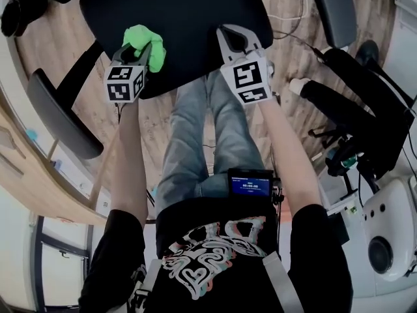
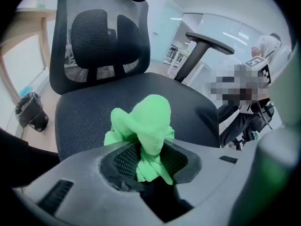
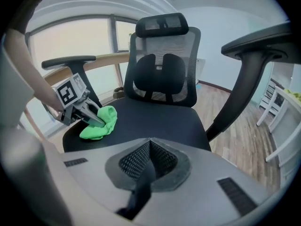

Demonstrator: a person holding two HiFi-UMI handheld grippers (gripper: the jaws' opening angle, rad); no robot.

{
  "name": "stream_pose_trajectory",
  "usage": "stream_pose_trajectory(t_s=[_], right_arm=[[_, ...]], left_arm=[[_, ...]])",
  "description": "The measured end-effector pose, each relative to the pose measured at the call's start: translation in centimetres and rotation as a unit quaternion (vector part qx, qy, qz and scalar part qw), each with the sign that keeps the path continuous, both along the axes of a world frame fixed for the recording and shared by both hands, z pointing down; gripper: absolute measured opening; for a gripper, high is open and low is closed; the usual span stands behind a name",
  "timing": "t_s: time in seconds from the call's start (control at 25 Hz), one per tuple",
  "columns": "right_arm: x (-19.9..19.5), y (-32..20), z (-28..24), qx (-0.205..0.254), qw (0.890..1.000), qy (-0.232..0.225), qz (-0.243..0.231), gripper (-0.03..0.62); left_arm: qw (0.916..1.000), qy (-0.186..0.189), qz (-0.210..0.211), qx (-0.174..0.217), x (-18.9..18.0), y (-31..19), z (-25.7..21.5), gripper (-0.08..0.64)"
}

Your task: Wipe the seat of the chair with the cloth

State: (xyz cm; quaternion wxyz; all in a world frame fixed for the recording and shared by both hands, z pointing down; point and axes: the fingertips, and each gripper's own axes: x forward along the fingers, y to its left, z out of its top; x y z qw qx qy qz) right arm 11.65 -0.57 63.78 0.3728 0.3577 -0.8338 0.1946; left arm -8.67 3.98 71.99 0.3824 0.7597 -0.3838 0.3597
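Note:
A bright green cloth (image 1: 147, 43) lies bunched on the front left part of the black chair seat (image 1: 186, 12). My left gripper (image 1: 144, 51) is shut on the cloth (image 2: 146, 119), a fold of which is pinched between the pads; the bunch rests on the seat (image 2: 188, 102). In the right gripper view the cloth (image 3: 99, 124) shows under the left gripper (image 3: 90, 117). My right gripper (image 1: 232, 36) hovers over the seat's front right part, shut with nothing between its jaws (image 3: 149, 149).
The mesh backrest (image 3: 162, 72) rises behind the seat (image 3: 155, 119). Armrests stand at both sides (image 1: 62, 113) (image 1: 335, 8). A black bin (image 2: 30, 112) sits on the wooden floor at the left. Black gear and a white device (image 1: 381, 237) crowd the right.

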Motion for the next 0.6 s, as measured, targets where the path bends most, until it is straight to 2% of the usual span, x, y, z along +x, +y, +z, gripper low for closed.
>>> stream_pose_trajectory(t_s=[0.24,0.4,0.6], right_arm=[[0.3,0.4,0.1,0.000,1.000,0.006,-0.012,0.002],[-0.7,0.7,0.3,-0.020,1.000,-0.013,-0.019,0.002],[-0.1,0.5,0.8,-0.028,1.000,0.001,0.005,0.002]], left_arm=[[0.9997,-0.016,-0.006,-0.015,0.1,0.0,-0.6,0.110],[0.9983,-0.034,-0.035,-0.031,-0.6,0.3,-0.6,0.104],[0.9972,-0.034,-0.056,-0.036,-1.4,0.8,-0.5,0.098]])
